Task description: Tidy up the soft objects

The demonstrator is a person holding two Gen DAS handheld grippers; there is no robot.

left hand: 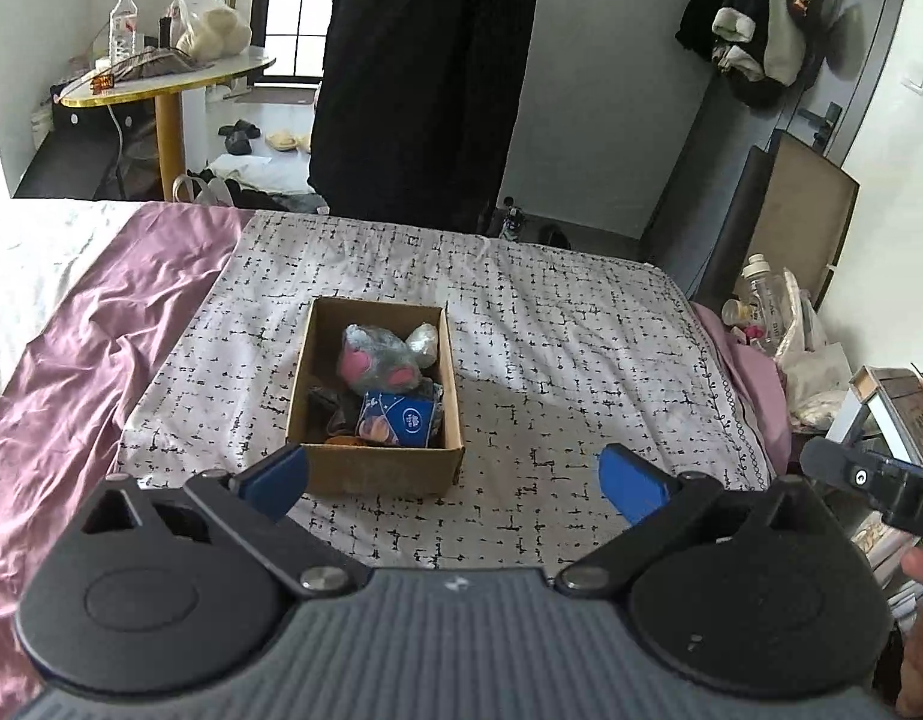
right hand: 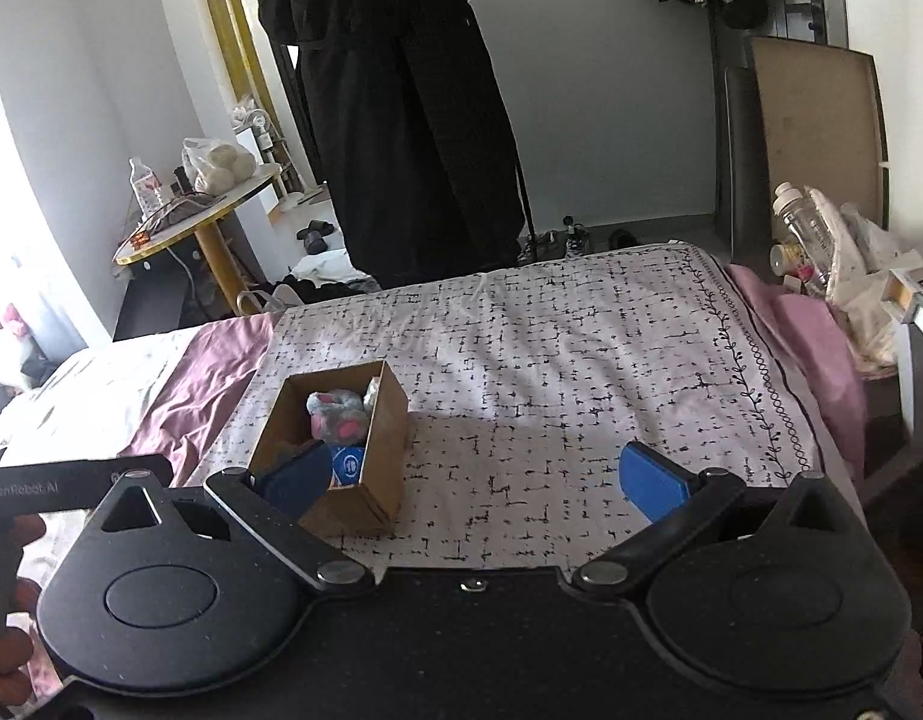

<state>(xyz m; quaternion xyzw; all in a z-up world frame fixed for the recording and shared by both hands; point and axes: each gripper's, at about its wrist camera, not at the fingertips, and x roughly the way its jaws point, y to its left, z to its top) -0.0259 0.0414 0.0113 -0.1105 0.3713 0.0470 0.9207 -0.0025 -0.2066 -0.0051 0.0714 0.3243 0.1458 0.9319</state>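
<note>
Left tongs (left hand: pixel 454 483) spread wide, empty, low over patterned bedspread (left hand: pixel 581 348). Cardboard box (left hand: pixel 374 462) sits on bed just ahead, nearer left blue pad than right. Inside: grey-pink plush toy (left hand: pixel 380 360) at far end, blue packet (left hand: pixel 401 420) at near end. Right tongs (right hand: pixel 482 480) likewise wide apart, empty; box beside left pad.

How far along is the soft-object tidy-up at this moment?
Looks nearly or fully done: the cardboard box on the patterned bedspread already holds a grey-and-pink plush toy and a blue packet. Nothing is in hand: the left gripper and right gripper are both open and empty. No loose soft items show on the bedspread.
</note>
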